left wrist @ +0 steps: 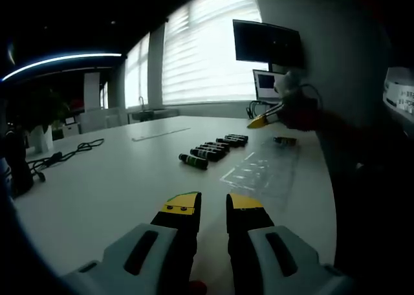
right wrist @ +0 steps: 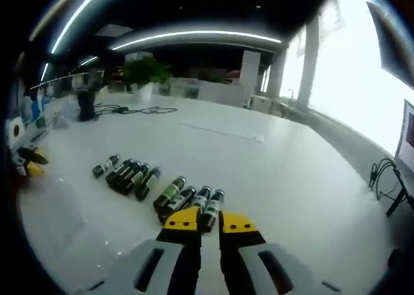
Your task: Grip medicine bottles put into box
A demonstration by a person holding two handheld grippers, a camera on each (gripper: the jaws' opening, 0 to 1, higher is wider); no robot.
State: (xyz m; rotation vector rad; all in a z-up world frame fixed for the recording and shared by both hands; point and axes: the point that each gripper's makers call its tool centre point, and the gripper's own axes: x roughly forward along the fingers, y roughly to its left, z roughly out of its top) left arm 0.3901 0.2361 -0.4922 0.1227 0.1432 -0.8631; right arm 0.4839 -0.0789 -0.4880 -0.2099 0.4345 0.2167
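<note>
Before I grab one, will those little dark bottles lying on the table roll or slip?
Probably yes: the bottles lie on their sides on a smooth white table, so a nudge may roll them. They sit close together, so the right tool could bump neighbours. The dark surface may be slippery.

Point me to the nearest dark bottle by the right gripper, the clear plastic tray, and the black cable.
Dark green-labelled medicine bottle [right wrist: 211,209]: right gripper view, label.
Clear plastic tray [left wrist: 262,172]: left gripper view, its flat middle.
Black cable [left wrist: 77,148]: left gripper view, mid-run.

bottles [right wrist: 162,188] rowed on table [right wrist: 278,172], box [left wrist: 262,172] beside
</note>
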